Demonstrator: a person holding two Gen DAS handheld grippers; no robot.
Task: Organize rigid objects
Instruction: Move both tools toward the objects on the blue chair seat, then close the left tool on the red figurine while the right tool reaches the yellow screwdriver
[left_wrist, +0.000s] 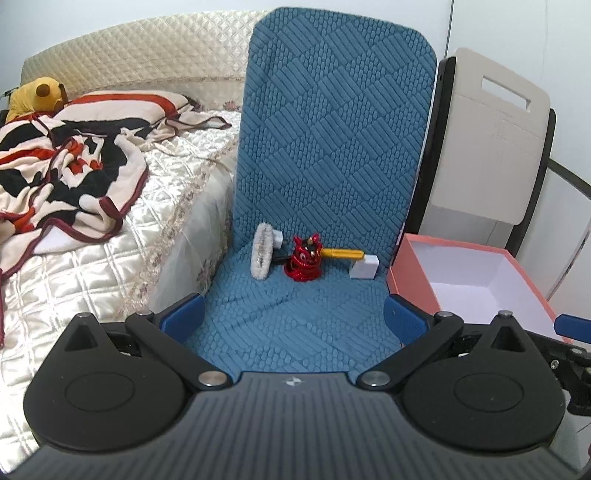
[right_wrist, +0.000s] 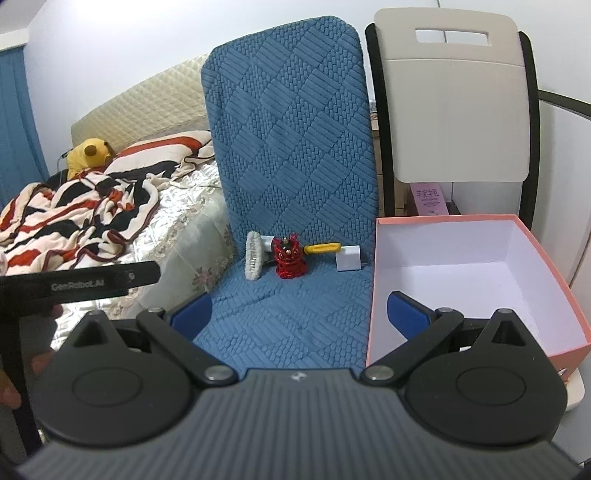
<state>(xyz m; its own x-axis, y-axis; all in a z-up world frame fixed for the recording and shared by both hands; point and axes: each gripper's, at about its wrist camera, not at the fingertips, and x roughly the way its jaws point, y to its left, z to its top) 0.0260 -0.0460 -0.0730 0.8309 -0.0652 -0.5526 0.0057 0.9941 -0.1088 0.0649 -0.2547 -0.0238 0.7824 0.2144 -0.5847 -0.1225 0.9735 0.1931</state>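
Left gripper (left_wrist: 294, 321): jaws wide open, nothing between the blue pads (left_wrist: 186, 314), level, pointing forward. Right gripper (right_wrist: 300, 319): same, wide open, empty, level. Left unit's black body shows at the right view's left edge.

Both grippers, left gripper (left_wrist: 295, 317) and right gripper (right_wrist: 299, 314), are built of black linkages with silver pivot screws. Blue pads (right_wrist: 406, 314) are fitted to the fingers. White "GenRobot.AI" lettering is printed on one black bar.

"GenRobot.AI" is printed in pale letters on a black bar (right_wrist: 79, 282), seen in the right wrist view left of the blue chair (right_wrist: 291, 147). Chinese characters are printed on a pink package (right_wrist: 428, 199) right of that chair, too small to be read.
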